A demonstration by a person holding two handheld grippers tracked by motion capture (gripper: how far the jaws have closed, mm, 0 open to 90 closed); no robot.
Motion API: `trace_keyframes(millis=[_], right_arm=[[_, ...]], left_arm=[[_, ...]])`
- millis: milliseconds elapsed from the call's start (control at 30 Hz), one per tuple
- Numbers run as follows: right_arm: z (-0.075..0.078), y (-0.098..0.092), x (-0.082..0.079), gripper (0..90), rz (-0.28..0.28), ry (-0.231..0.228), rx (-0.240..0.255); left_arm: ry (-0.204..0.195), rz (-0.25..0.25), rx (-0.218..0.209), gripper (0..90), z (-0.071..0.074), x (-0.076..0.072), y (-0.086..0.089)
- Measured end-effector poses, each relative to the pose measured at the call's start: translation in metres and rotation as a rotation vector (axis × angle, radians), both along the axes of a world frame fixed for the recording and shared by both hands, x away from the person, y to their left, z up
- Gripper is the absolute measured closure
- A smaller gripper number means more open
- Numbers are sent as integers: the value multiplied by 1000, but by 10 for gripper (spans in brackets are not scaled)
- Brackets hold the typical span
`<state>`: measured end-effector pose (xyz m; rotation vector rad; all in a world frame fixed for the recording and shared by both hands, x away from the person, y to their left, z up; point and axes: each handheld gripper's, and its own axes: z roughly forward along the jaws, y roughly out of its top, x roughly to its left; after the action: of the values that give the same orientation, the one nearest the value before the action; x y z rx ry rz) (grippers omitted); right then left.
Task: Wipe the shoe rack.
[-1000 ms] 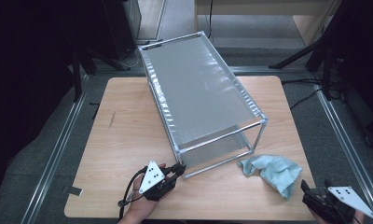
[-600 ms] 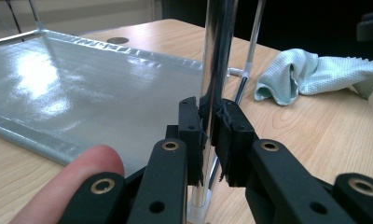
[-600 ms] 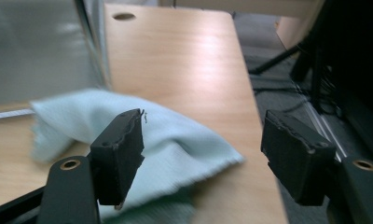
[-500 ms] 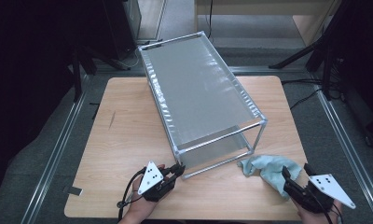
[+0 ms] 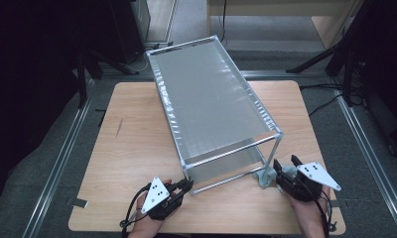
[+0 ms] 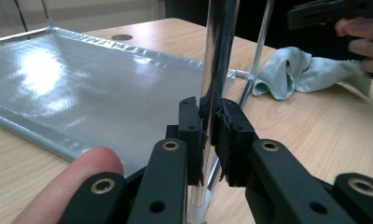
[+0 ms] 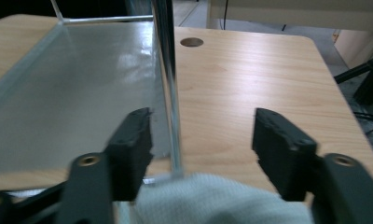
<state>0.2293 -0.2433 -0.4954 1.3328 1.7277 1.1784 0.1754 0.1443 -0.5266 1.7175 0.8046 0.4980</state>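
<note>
The pale blue-green crumpled cloth (image 5: 264, 177) lies on the light wooden desk (image 5: 137, 139) just beside the near right leg of the two-tier chrome-tube rack with grey shelf sheets (image 5: 211, 106), touching its foot. The right hand-held gripper (image 7: 201, 140) sits over the cloth, black jaws half apart and just now closing, with the cloth bunched below them and not yet pinched, as far as the right gripper view lets me judge. That thin chrome leg (image 7: 168, 88) stands between the jaws, nearer the left one.

The main risk, I judge, is that the closing jaws catch the leg along with the cloth, or catch the leg alone, so that a pull drags or tips the rack. A shallow bite on a loose fold could also let the cloth slip out when it is lifted.

The left hand-held gripper (image 6: 208, 128) is clamped narrowly on the rack's near left upright chrome post (image 6: 219, 51), low down by its foot. It steadies the frame; on the smooth tube the pads could slide or twist if the right side tugs hard, and the rack would then skate across the desk.

No brand, label or writing can be read anywhere; the grey three-cornered plates on the grippers carry only small dots
</note>
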Motion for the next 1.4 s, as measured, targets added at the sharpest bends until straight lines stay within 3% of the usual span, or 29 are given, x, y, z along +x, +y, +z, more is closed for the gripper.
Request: trace_keyframes(millis=[133, 300, 367, 467, 633, 700, 733, 767, 833, 867, 1000, 1033, 1067, 1100, 1133, 1167, 1233, 1300, 1333, 1367, 1400], right_arm=[[-1, 10, 11, 543, 37, 6, 40], [-3, 22, 16, 638, 48, -6, -6], [-5, 29, 18, 726, 83, -26, -4], [-6, 40, 18, 814, 85, -43, -27], [-9, 49, 23, 813, 86, -57, -15], [-9, 49, 23, 785, 88, -52, -11], [-4, 48, 21, 612, 47, -3, -46], [3, 45, 17, 552, 18, -4, -64], [10, 41, 11, 508, 17, -24, -67], [20, 29, -4, 443, -6, -47, -59], [15, 13, -19, 377, -70, -14, -62], [0, 6, -19, 315, -104, 44, -80], [0, 6, -19, 315, -104, 44, -80], [-14, 1, -14, 251, -152, 118, -92], [-19, -2, -12, 223, -161, 158, -73], [-19, -2, -12, 223, -161, 158, -73], [-26, -8, -8, 211, -155, 215, -17], [-35, -12, -4, 211, -176, 262, -43], [-35, -12, -4, 211, -176, 262, -43], [-41, -14, -1, 203, -182, 312, -42], [-41, -14, -1, 203, -182, 312, -42]], left_arm=[[-13, 23, 19, 817, 0, -6, 3], [-9, 27, 12, 818, 0, -13, 10], [0, 32, 10, 818, 0, -18, 13], [-9, 32, 13, 819, -1, -26, 14], [-22, 21, -3, 818, -4, -36, 16], [-27, 22, 1, 817, -4, -37, 15], [-35, 20, 11, 818, -4, -38, 14], [-41, 18, 16, 817, -4, -39, 13], [-46, 17, 20, 817, -4, -39, 12], [-50, 12, 22, 816, -4, -39, 12], [-57, 8, 25, 815, -5, -38, 12], [-56, 8, 28, 815, -5, -38, 12], [-56, 9, 31, 815, -4, -38, 12], [-53, 10, 31, 814, -4, -38, 11], [-51, 9, 27, 814, -4, -38, 11], [-51, 9, 27, 813, -4, -38, 11], [-50, 6, 23, 809, -5, -38, 11], [-37, 0, 14, 746, -6, -37, 10], [-37, 0, 14, 709, -6, -37, 10], [-31, 11, 7, 685, -6, -36, 9], [-31, 11, 7, 672, -6, -36, 9]])
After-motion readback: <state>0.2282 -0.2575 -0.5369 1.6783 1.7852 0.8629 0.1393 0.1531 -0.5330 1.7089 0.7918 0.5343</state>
